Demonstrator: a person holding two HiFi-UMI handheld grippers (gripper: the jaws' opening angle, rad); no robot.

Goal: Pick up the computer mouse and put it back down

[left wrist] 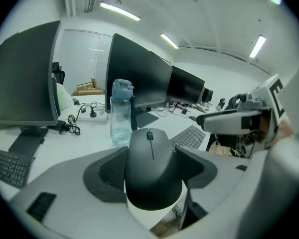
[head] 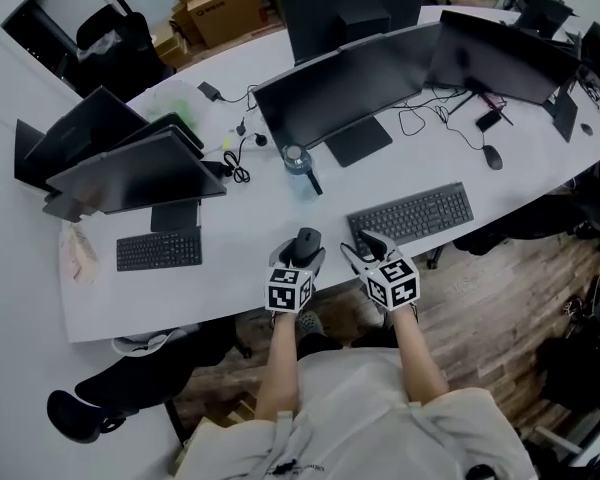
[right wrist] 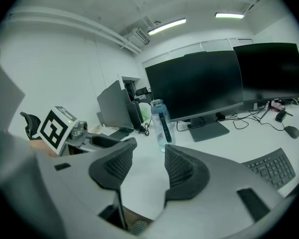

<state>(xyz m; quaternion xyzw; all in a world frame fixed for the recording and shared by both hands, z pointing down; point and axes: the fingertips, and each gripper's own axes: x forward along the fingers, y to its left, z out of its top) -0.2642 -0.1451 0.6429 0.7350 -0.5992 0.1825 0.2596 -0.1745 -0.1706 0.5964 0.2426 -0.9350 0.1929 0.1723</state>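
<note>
On the long white worktop, just beyond the tongs, a clear plastic water bottle with a pale blue cap, upright, contents too faint to tell. By the far wall, brown cardboard boxes, insides out of sight.

Grips a smooth matte black computer mouse in the left tongs, with ribbed dark pads pressing on both flanks. Holds it above the near edge of the worktop, in front of the person's body and left of a dark grey keyboard. Points the wheel end forward, away from the holder, toward the bottle and a row of flat black monitors. Long axis in line with the tongs, rounded palm end nearest the camera, domed back upward, a thin seam running down the middle from the scroll wheel.

Hovers the right tongs just beside the left pair, over the worktop's edge, jaws apart, only bare white surface between the mesh-textured pads. Grey moulded plastic on both tools, each topped with a cube of black-and-white square markers.
</note>
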